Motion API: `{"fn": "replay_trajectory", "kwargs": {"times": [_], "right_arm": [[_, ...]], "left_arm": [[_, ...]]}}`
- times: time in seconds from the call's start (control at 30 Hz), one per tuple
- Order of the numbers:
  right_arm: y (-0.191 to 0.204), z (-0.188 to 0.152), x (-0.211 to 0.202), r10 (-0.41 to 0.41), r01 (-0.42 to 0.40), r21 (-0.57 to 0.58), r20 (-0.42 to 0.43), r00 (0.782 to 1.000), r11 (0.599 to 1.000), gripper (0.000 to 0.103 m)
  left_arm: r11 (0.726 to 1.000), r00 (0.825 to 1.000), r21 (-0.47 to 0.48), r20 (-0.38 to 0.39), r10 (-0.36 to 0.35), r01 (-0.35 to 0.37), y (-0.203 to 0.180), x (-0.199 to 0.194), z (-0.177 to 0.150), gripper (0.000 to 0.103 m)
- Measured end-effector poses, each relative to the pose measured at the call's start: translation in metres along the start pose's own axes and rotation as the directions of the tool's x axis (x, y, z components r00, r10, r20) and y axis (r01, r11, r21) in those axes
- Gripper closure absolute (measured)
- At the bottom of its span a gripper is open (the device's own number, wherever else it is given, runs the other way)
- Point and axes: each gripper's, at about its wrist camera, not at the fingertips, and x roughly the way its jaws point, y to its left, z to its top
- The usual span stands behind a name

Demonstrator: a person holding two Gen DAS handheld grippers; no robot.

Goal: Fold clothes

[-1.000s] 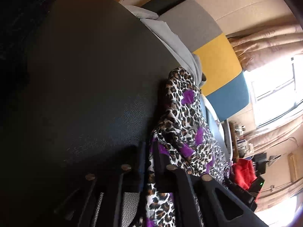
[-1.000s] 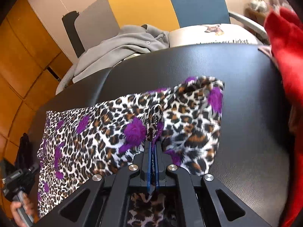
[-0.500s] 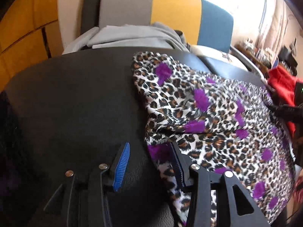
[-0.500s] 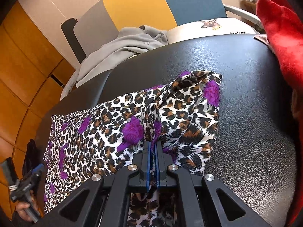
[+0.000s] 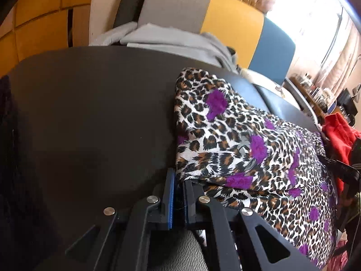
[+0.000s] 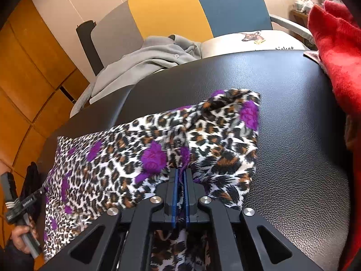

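Note:
A leopard-print garment with purple blotches lies loosely doubled over on the black leather-like table. My left gripper sits at the garment's near left edge, its jaws closing to a narrow gap with the cloth's hem pinched between the blue pads. In the right wrist view the same garment spreads out to the left. There my right gripper is shut on a raised fold in its middle. The left gripper shows at the lower left, held by a hand.
A red garment lies heaped at the table's right edge. Behind the table stands a chair with a grey, yellow and blue back, a grey garment draped on its seat. Orange panels line the left wall. Bare table stretches right of the cloth.
The left gripper rolled upright, opened wide beside the garment's edge, then closed on the hem. The right gripper kept its hold on the fold and stayed in place.

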Motion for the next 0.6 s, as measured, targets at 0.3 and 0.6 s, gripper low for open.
{"fn": "replay_trajectory", "kwargs": {"times": [0.3, 0.6], "right_arm": [[0.007, 0.008, -0.021, -0.055, 0.055, -0.002, 0.061, 0.997, 0.998, 0.075], [0.093, 0.015, -0.032, 0.089, -0.071, -0.264, 0.059, 0.994, 0.962, 0.057]], "left_arm": [[1.0, 1.0, -0.006, -0.003, 0.005, -0.005, -0.001, -0.036, -0.003, 0.078], [0.949, 0.981, 0.297, -0.126, 0.147, -0.104, -0.034, -0.026, -0.003, 0.078]]}}
